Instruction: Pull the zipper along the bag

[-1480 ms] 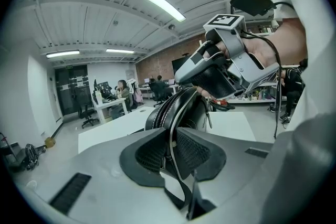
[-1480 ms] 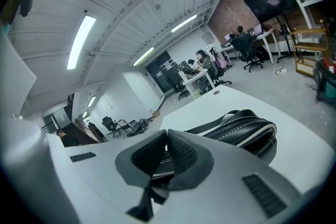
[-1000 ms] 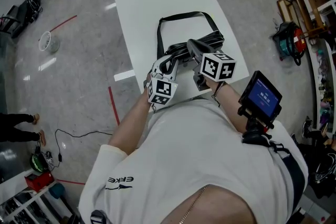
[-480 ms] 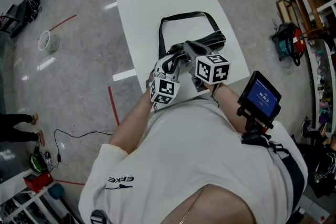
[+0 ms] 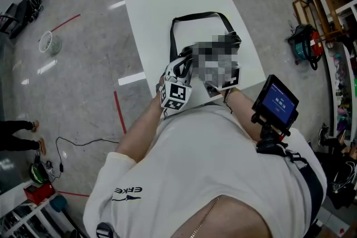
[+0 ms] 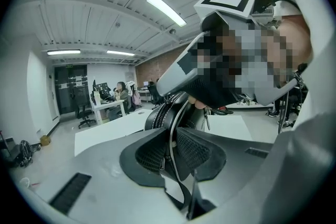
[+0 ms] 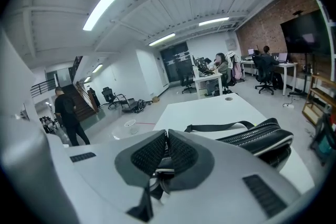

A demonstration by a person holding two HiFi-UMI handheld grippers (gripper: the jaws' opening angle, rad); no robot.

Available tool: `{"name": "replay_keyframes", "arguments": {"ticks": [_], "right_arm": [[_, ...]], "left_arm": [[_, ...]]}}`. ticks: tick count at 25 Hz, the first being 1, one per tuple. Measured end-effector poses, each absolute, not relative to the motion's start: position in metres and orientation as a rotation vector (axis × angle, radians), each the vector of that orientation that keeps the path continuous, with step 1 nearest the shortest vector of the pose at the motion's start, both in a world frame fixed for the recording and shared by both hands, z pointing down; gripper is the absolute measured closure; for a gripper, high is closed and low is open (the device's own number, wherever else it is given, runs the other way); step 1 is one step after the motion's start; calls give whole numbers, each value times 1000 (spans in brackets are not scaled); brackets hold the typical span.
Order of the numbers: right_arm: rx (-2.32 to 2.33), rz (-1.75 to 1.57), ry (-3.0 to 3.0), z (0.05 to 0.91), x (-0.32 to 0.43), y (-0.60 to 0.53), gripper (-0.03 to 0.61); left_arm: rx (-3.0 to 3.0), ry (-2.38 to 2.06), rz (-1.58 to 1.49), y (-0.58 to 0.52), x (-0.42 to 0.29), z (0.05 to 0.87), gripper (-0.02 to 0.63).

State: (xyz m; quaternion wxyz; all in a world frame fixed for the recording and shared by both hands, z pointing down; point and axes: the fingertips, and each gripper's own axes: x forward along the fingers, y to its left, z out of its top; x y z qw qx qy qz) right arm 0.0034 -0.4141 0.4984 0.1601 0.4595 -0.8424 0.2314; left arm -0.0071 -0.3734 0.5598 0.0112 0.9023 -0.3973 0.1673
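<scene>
With the bag [image 7: 257, 140] on the surface [image 7: 210, 110] at 3 o'clock, our right hand-held gripper [image 7: 165, 157] is clenched on what may be the zipper pull and our left hand-held gripper [image 6: 170, 152] grasps the strap [image 6: 169, 136], so pulling seems barely begun.

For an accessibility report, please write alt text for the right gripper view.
The right gripper has its jaws shut on a small pale tab, probably the zipper pull. Beyond, to the right, a black bag lies on a white table, its strap stretched to the left.
</scene>
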Motion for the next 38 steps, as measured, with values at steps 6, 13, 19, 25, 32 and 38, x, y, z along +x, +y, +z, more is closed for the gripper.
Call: {"name": "replay_keyframes", "arguments": {"ticks": [6,13,19,25,32,38], "right_arm": [[1236,654,-2393,506,-5,-409,563],[1124,611,-2355,516,-17,-400,563],[1076,580,-2329,522,-14,-399,563],[1068,592,-2328,524,-13,-402,563],[1069,589,-2344,525,-15,-405,563],[1037,576,-2389,519,-23,-401,501]], "left_arm": [[2840,-1215,519,-373,4,557,548],[2864,-1182,503,-367,8,556,548],[2869,-1171,486,-367,16,555,547],[2872,-1166,478,-369,17,555,548],[2852,-1154,507,-370,11,564,548],[2798,-1180,524,-364,-2,574,546]]}}
